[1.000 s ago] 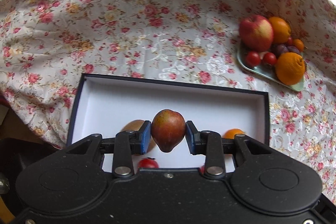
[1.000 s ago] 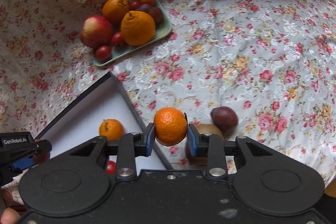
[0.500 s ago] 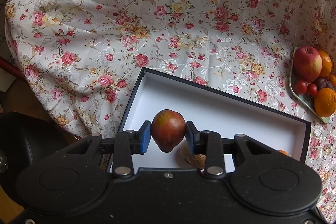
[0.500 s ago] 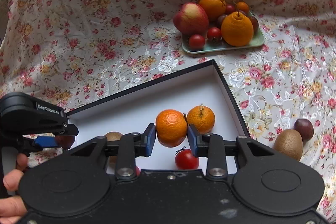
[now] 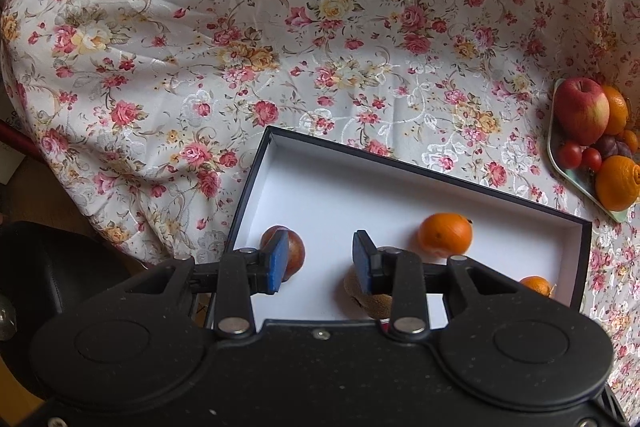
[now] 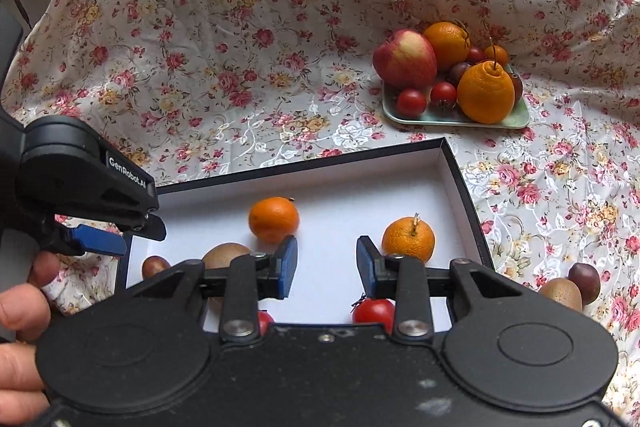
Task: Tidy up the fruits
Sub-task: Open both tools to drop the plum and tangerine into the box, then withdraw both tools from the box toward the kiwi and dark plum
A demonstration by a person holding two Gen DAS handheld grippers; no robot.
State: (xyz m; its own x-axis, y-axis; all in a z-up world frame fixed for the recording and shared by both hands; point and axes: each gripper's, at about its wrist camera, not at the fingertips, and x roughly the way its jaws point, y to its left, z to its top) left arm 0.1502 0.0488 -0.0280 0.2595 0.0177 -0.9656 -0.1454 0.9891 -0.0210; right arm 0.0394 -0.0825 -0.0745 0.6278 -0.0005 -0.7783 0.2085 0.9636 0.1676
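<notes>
A black box with a white floor (image 5: pixel 360 195) (image 6: pixel 360 187) lies on the flowered cloth. Inside lie a dark red fruit (image 5: pixel 294 253) (image 6: pixel 154 265), a kiwi (image 5: pixel 374 301) (image 6: pixel 224 254), two mandarins (image 6: pixel 274 219) (image 6: pixel 408 239) and cherry tomatoes (image 6: pixel 374 310). The nearer mandarin (image 5: pixel 445 234) also shows in the left wrist view. My left gripper (image 5: pixel 318 261) hangs open over the box's left end, the red fruit just behind its left finger. My right gripper (image 6: pixel 326 261) is open above the box floor between the two mandarins, holding nothing.
A pale green plate (image 6: pixel 448 117) (image 5: pixel 560 167) at the back holds an apple (image 6: pixel 404 58), oranges, tomatoes and plums. A second kiwi (image 6: pixel 560 293) and a dark plum (image 6: pixel 584 277) lie on the cloth right of the box. A hand (image 6: pixel 24 307) holds the left tool.
Both grippers opened. The left one let the dark red fruit down into the box's left end; the right one dropped its mandarin into the box's middle.
</notes>
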